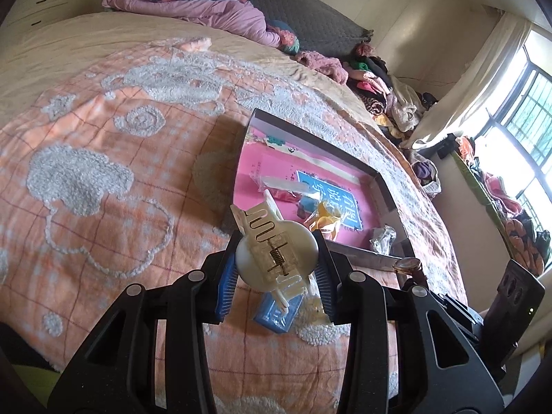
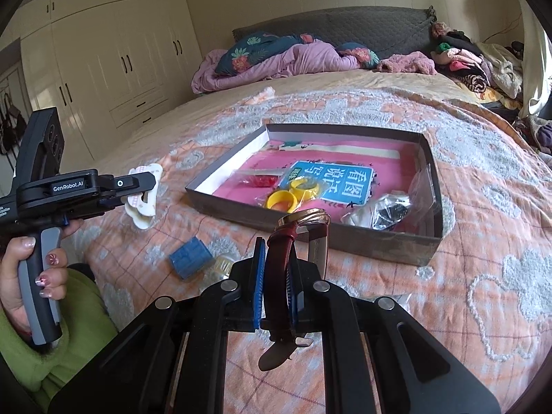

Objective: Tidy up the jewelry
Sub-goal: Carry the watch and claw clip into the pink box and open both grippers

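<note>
One bed (image 2: pixel 483 131) fills the room ahead of me, spread with one orange blanket (image 1: pixel 103 179) stitched in white tufts. On it sits one shallow grey box (image 2: pixel 379 239) lined with a pink book cover; inside lie two yellow rings (image 2: pixel 281 201), one red trinket in a clear bag (image 2: pixel 262 181) and one silvery packet (image 2: pixel 390 212). Outside the box, on the blanket, rest one blue block (image 2: pixel 189 257) and one small pale piece (image 2: pixel 224 264) just beside it. My left gripper (image 1: pixel 276 258) pinches one cream hair claw (image 1: pixel 272 245), held above the blanket. My right gripper (image 2: pixel 276 269) is pressed together on the strap of one wristwatch (image 2: pixel 303 219), held up just before the box's near wall.
</note>
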A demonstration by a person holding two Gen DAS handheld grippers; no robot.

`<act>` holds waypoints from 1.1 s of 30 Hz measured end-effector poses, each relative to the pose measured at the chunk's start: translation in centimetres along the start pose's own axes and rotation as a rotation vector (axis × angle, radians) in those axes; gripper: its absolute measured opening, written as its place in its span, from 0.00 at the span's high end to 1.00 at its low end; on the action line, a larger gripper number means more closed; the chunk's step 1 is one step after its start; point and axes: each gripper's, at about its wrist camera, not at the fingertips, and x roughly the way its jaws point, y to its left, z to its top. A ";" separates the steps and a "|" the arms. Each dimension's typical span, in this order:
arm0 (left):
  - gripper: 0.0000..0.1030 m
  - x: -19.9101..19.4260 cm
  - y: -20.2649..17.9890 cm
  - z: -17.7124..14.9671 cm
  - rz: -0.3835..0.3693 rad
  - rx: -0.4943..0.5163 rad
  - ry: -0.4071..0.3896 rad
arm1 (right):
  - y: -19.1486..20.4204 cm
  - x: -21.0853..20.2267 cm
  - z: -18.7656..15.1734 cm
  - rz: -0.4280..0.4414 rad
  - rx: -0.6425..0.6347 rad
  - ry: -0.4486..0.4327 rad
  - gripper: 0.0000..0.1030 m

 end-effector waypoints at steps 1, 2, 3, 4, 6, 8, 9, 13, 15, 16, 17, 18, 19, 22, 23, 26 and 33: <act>0.70 0.1 -0.1 0.0 0.000 0.003 -0.001 | -0.1 -0.1 0.1 -0.003 0.002 -0.004 0.90; 0.70 0.1 -0.2 0.1 -0.001 0.007 0.000 | -0.2 -0.2 0.3 -0.003 0.004 -0.007 0.90; 0.70 0.2 -0.4 0.2 -0.002 0.013 -0.001 | -0.4 -0.3 0.4 -0.004 0.005 -0.010 0.90; 0.70 0.3 -0.6 0.2 -0.002 0.020 -0.003 | -0.4 -0.4 0.5 -0.008 0.004 -0.014 0.90; 0.69 0.5 -1.1 0.4 -0.005 0.034 -0.007 | -0.7 -0.6 0.7 -0.014 0.006 -0.024 0.90; 0.69 0.8 -1.6 0.6 -0.011 0.044 -0.007 | -1.0 -0.8 1.0 -0.022 0.008 -0.034 0.90; 0.70 1.1 -2.0 0.7 -0.013 0.052 -0.008 | -1.2 -0.8 1.1 -0.026 0.009 -0.038 0.90; 0.69 1.8 -3.0 1.3 -0.019 0.077 -0.013 | -1.9 -1.1 1.9 -0.042 0.014 -0.057 0.90; 0.70 2.2 -3.5 1.7 -0.022 0.089 -0.014 | -2.3 -1.2 2.3 -0.047 0.016 -0.066 0.90; 0.70 2.4 -3.7 1.9 -0.025 0.093 -0.015 | -2.4 -1.2 2.5 -0.050 0.017 -0.071 0.90; 0.69 2.6 -4.0 2.0 -0.026 0.098 -0.020 | -2.6 -1.2 2.7 -0.055 0.016 -0.077 0.90; 0.70 2.7 -4.3 2.2 -0.025 0.106 -0.024 | -2.7 -1.3 2.8 -0.059 0.015 -0.080 0.90; 0.69 2.9 -4.6 2.3 -0.025 0.112 -0.027 | -2.9 -1.3 3.0 -0.062 0.015 -0.083 0.90; 0.69 3.3 -5.3 2.6 -0.028 0.125 -0.031 | -3.3 -1.2 3.5 -0.069 0.016 -0.093 0.90; 0.69 3.4 -5.5 2.6 -0.028 0.127 -0.031 | -3.4 -1.2 3.6 -0.072 0.016 -0.097 0.90; 0.69 4.0 -6.1 2.9 -0.028 0.140 -0.029 | -3.8 -1.2 4.1 -0.074 0.015 -0.107 0.90; 0.69 5.4 -6.9 3.3 -0.005 0.165 -0.018 | -4.4 -0.9 4.7 -0.084 0.008 -0.116 0.90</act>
